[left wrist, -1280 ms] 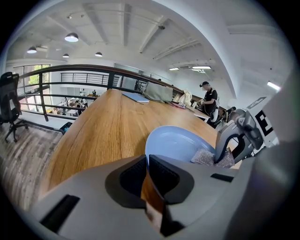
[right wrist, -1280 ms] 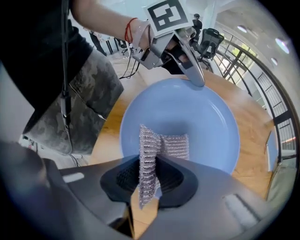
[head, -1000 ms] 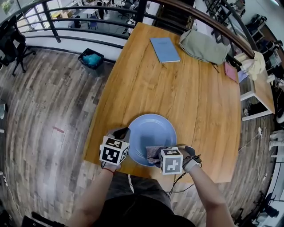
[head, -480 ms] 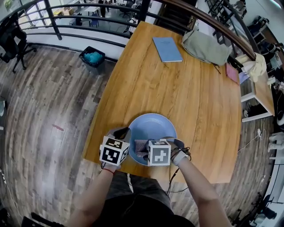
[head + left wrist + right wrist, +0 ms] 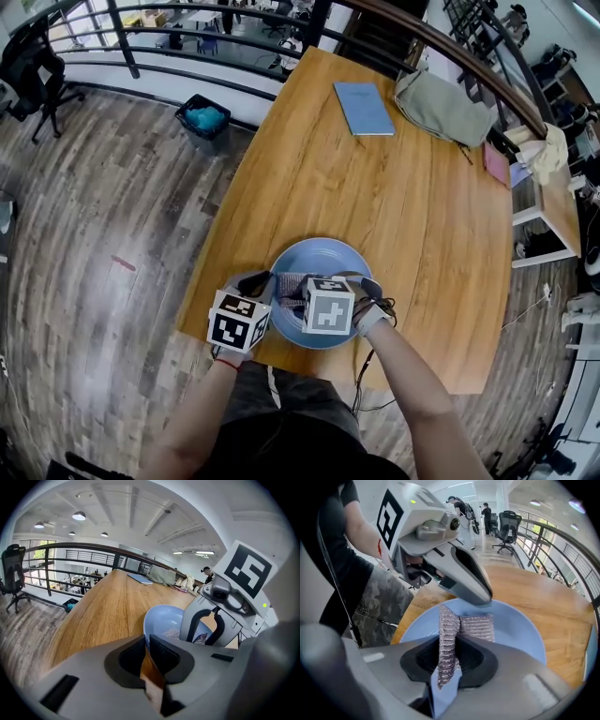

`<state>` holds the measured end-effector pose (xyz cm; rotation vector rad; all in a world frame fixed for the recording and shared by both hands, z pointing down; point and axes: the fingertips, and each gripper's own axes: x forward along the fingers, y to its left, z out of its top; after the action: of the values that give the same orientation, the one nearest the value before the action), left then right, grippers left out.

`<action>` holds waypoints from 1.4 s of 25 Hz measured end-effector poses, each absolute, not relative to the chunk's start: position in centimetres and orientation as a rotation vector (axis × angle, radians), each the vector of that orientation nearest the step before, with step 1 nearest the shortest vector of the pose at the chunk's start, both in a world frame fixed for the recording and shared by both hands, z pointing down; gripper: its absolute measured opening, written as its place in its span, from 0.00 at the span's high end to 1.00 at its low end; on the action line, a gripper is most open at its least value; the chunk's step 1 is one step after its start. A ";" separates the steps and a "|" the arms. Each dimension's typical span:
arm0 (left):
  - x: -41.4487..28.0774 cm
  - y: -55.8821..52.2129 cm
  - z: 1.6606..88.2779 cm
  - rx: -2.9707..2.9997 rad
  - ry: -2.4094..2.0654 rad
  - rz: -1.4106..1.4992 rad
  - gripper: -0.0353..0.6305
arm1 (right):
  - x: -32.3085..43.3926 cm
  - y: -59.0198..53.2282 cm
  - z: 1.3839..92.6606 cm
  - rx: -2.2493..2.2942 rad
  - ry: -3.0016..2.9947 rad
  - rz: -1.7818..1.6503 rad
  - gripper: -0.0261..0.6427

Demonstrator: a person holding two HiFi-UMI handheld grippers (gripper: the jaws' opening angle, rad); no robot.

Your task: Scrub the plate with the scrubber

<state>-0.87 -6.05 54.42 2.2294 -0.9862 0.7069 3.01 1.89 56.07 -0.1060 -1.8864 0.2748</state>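
A light blue plate [image 5: 328,258] [image 5: 513,627] lies at the near edge of the wooden table [image 5: 375,187]. My left gripper [image 5: 263,282] [image 5: 146,641] sits at the plate's left rim. Its jaws stand a narrow slit apart and are opening, with the rim [image 5: 149,620] pinched at their tips. My right gripper [image 5: 292,298] [image 5: 449,651] hangs over the plate's near left part, shut on a grey woven scrubber [image 5: 476,625] [image 5: 287,284]. The scrubber's free end lies flat on the plate, just before the left gripper's finger [image 5: 471,581].
A blue notebook [image 5: 364,108] and an olive bag [image 5: 441,103] lie at the table's far end. A dark railing [image 5: 187,70] runs beyond the table. Below it stands a bin with blue contents [image 5: 206,119]. The table's near edge [image 5: 281,361] is right under my hands.
My right gripper has slid left across the plate with the scrubber, up close to the left gripper. The left gripper has stayed at the plate's left rim.
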 end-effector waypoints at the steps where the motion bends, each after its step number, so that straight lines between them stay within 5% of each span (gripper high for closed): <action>1: -1.0 -6.1 54.4 2.229 -0.990 0.704 0.91 | 2.9 1.5 56.1 -0.105 -1.886 0.259 0.83; 19: -1.6 -6.0 54.3 2.219 -1.015 0.712 0.91 | 6.1 -6.3 57.3 0.267 -1.836 -0.074 0.83; 35: -1.6 -6.0 54.3 2.226 -1.017 0.708 0.91 | 11.5 -6.5 57.2 0.484 -1.785 0.119 0.83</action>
<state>-1.62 -6.00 54.27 2.2259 -1.0169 0.7081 11.51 -6.49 57.15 0.4835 -1.7852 0.1193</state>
